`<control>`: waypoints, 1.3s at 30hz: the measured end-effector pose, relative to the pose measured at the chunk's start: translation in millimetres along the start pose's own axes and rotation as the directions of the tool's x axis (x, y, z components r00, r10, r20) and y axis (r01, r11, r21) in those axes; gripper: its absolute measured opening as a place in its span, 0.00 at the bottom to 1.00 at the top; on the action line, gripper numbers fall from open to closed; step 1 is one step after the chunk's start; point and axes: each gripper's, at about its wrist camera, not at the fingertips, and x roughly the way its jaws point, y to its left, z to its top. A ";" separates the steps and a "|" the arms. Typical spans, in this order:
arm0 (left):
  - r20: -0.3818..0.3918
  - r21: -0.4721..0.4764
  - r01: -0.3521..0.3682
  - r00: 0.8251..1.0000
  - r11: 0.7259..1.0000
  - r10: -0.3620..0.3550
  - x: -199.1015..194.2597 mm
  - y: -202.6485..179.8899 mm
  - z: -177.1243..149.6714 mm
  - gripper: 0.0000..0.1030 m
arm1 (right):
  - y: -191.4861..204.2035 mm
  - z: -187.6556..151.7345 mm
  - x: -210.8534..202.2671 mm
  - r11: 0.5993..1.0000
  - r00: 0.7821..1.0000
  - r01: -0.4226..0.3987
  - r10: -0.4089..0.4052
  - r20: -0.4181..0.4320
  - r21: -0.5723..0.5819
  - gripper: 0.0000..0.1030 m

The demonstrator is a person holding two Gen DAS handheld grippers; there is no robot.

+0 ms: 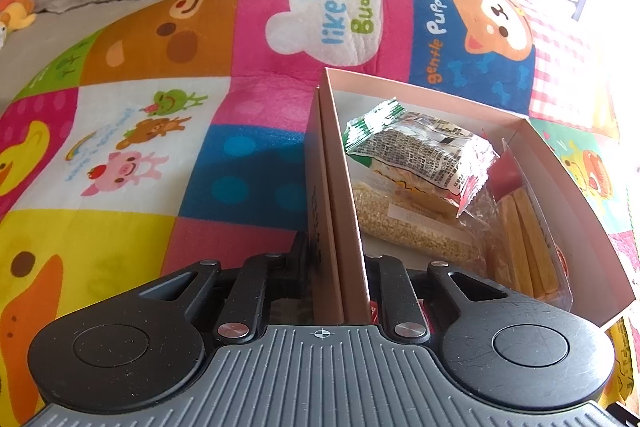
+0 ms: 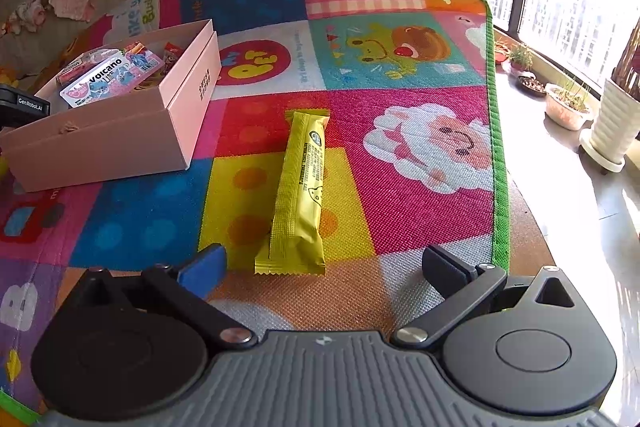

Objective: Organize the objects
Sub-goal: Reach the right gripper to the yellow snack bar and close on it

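My left gripper [image 1: 338,267] is clamped on the near wall of the pink box [image 1: 432,95], one finger outside the cardboard and one inside, on a bright patchwork play mat [image 1: 160,147]. Inside the box, seen from that wrist, lie a green-edged snack packet [image 1: 416,143], a clear bag of pale grains [image 1: 404,223] beneath it, and a pack of yellow sticks [image 1: 524,243] against the far side wall. My right gripper [image 2: 324,269] stands wide open, its blue-padded finger [image 2: 204,267] on one side and its black finger [image 2: 444,273] on the other, holding nothing. Just ahead of it, between the two fingers and well clear of the box, a yellow snack bar [image 2: 300,195] lies flat on the mat, its near end closest to the fingers (whether they touch the mat I cannot tell). From this wrist the box [image 2: 120,135] sits to the upper left of the bar, with a pink "volcano" packet [image 2: 108,77] on top of its contents. Potted plants [image 2: 568,103] line the sunlit window ledge beyond the mat's green edge.
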 end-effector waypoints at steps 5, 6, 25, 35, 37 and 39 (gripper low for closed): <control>-0.001 0.003 0.000 1.000 1.000 0.000 -0.4 -0.2 -0.1 0.18 | -0.8 1.3 -0.4 1.000 1.000 -0.013 0.013 0.004 -0.009 0.99; -0.001 0.003 0.000 1.000 1.000 0.000 -0.4 -0.2 -0.1 0.18 | -0.9 2.5 -0.3 1.000 1.000 -0.023 0.024 0.009 -0.021 0.98; 0.000 0.009 0.012 1.000 1.000 -0.012 -0.4 1.3 0.0 0.18 | 14.0 59.3 34.0 0.985 0.996 -0.090 0.085 -0.041 -0.146 0.33; -0.003 -0.010 0.039 0.999 0.999 -0.039 -0.3 6.0 -0.1 0.19 | 22.2 46.0 -24.5 0.972 0.988 -0.144 0.130 -0.085 -0.186 0.23; -0.003 -0.014 0.039 0.999 0.999 -0.039 -0.3 6.0 0.0 0.19 | 24.6 53.9 -43.6 0.969 0.984 -0.173 0.164 -0.063 -0.178 0.23; -0.003 -0.020 0.036 0.999 0.999 -0.036 -0.1 5.7 0.1 0.18 | 27.8 65.3 -61.8 0.965 0.980 -0.198 0.198 -0.021 -0.171 0.18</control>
